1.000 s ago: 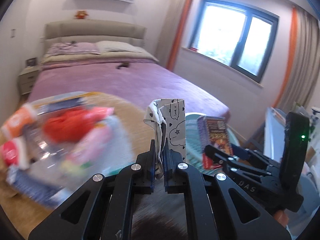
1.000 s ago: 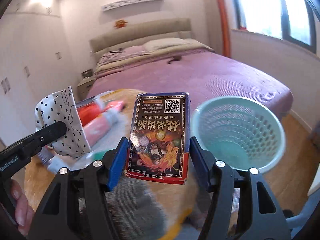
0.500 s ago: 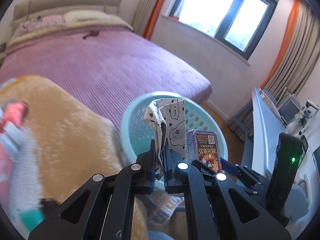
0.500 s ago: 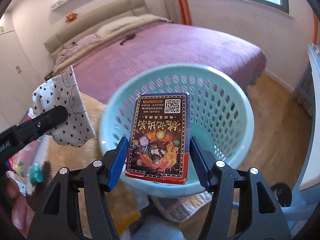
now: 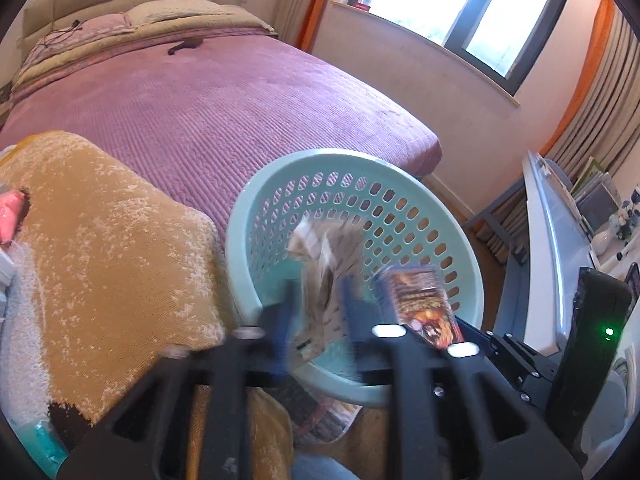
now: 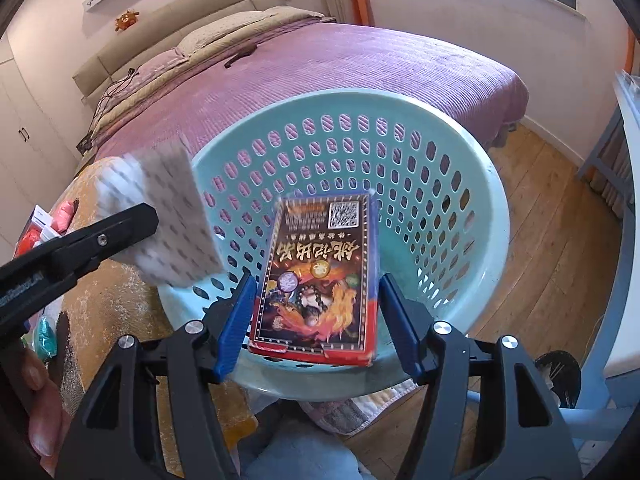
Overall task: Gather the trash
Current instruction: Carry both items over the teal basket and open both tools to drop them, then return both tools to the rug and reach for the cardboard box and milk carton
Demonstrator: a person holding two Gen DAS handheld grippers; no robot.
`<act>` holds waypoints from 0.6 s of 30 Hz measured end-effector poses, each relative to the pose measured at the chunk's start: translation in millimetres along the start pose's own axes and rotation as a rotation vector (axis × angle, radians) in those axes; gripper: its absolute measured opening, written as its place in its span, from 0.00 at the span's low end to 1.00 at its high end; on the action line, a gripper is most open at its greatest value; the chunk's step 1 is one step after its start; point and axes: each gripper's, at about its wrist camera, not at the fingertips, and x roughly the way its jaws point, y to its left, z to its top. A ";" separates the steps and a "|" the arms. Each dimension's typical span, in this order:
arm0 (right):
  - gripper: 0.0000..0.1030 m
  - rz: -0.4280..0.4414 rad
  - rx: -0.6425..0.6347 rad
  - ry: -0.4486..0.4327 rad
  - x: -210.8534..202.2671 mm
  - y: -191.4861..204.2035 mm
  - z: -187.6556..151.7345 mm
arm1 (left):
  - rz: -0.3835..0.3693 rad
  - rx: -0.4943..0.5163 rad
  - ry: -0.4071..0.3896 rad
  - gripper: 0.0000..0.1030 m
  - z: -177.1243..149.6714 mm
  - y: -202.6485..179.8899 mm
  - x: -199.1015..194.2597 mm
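**Both packets over the basket**

Left wrist view: your left gripper (image 5: 316, 312) hangs above the pale green basket (image 5: 460, 216), its jaws opening, with the blurred heart-print packet (image 5: 326, 256) loose between them. The bed (image 5: 224, 96) lies behind, a tan blanket (image 5: 104, 248) to the left.

Right wrist view: your right gripper (image 6: 316, 316) has its jaws standing either side of the red card box (image 6: 320, 280), over the basket (image 6: 496, 216); whether the pads press on it, you cannot tell. The heart-print packet (image 6: 168, 216) sits left.

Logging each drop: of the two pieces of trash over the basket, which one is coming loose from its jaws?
The white heart-print paper packet at the left gripper, whose jaws are opening; it blurs. The dark printed box sits sharp in the right gripper.
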 end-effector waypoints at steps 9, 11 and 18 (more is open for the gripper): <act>0.61 0.014 -0.009 -0.049 -15.6 4.7 -0.5 | -0.037 0.035 -0.125 0.56 -9.6 -3.3 -59.7; 0.61 0.030 -0.021 -0.065 -25.3 11.4 -2.4 | -0.030 0.037 -0.152 0.56 -13.4 -2.1 -75.0; 0.61 0.136 -0.123 -0.188 -85.7 64.3 -4.2 | 0.045 0.011 -0.251 0.56 -34.9 16.1 -146.9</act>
